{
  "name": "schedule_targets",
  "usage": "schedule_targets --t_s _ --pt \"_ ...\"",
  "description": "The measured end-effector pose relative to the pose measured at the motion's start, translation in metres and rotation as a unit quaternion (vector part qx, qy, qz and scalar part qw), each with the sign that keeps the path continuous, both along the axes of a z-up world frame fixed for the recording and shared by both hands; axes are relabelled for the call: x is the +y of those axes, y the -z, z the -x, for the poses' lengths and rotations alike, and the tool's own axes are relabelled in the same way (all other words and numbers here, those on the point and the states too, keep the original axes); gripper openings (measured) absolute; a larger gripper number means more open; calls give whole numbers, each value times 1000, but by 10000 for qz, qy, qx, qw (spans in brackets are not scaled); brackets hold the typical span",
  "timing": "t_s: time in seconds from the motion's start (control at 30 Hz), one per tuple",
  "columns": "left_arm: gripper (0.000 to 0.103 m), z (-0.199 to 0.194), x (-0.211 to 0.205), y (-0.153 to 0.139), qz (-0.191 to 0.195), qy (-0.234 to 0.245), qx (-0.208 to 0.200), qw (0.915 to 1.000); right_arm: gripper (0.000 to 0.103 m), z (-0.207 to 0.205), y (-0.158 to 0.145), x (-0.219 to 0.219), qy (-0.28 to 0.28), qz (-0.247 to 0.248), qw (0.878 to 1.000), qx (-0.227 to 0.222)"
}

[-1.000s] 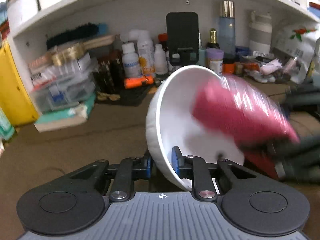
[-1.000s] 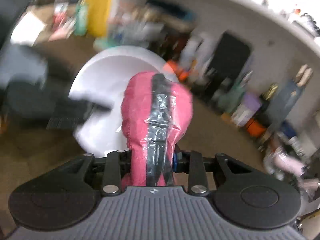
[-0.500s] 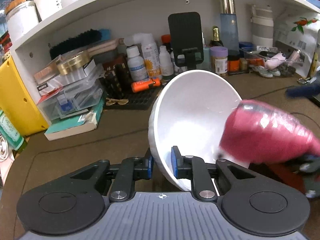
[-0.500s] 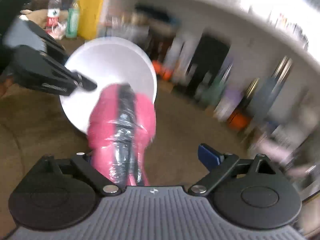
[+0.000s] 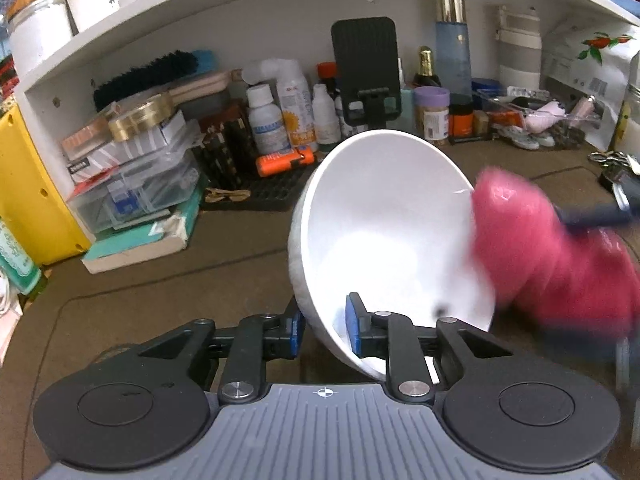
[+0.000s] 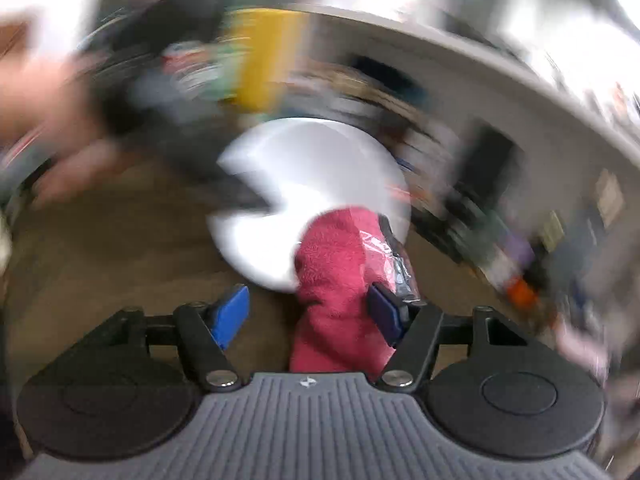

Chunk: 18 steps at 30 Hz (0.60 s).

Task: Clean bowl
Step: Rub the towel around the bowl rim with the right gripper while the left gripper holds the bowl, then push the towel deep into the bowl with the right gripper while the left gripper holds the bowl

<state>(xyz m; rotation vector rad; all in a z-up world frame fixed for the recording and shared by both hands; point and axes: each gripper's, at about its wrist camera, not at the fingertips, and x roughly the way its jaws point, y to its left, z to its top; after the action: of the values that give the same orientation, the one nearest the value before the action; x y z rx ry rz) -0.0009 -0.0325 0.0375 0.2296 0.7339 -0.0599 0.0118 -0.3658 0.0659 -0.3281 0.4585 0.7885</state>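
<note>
A white bowl (image 5: 392, 216) hangs tilted on its side above the brown table, its hollow facing right. My left gripper (image 5: 324, 326) pinches its lower rim, one blue pad inside and one outside; the jaws are opening slightly but the pads still press on the rim. A pink cloth wad (image 5: 552, 264) wrapped in clear tape sits at the bowl's right rim, blurred. In the right wrist view the cloth (image 6: 336, 280) lies between the jaws of my right gripper (image 6: 306, 316), against the right pad; the left pad stands apart from it. These jaws are closing. The bowl (image 6: 312, 184) shows beyond the cloth.
A white shelf holds bottles and jars along the back, with a black phone stand (image 5: 366, 68) in the middle. Clear plastic boxes (image 5: 132, 176) and books are stacked at left beside a yellow container (image 5: 24, 184). A person's hand (image 6: 48, 120) shows blurred at left.
The right gripper's jaws opened off the pink cloth and are narrowing again. The cloth slid from inside the bowl out to its right rim. The left gripper and bowl stayed in place.
</note>
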Motion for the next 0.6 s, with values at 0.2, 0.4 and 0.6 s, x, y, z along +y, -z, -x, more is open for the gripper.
schedule_targets --t_s 0.2,0.4,0.6 --pt "27 -1 2 2 33 -2 -1 10000 70 -40 17 33 516 191 9981 273" --pt "39 -2 -1 8 -87 29 37 10000 44 -78 23 65 764 3 9962 421" --pt "45 1 -1 12 -151 72 102 9998 20 -26 -30 17 437 -297 9947 -877"
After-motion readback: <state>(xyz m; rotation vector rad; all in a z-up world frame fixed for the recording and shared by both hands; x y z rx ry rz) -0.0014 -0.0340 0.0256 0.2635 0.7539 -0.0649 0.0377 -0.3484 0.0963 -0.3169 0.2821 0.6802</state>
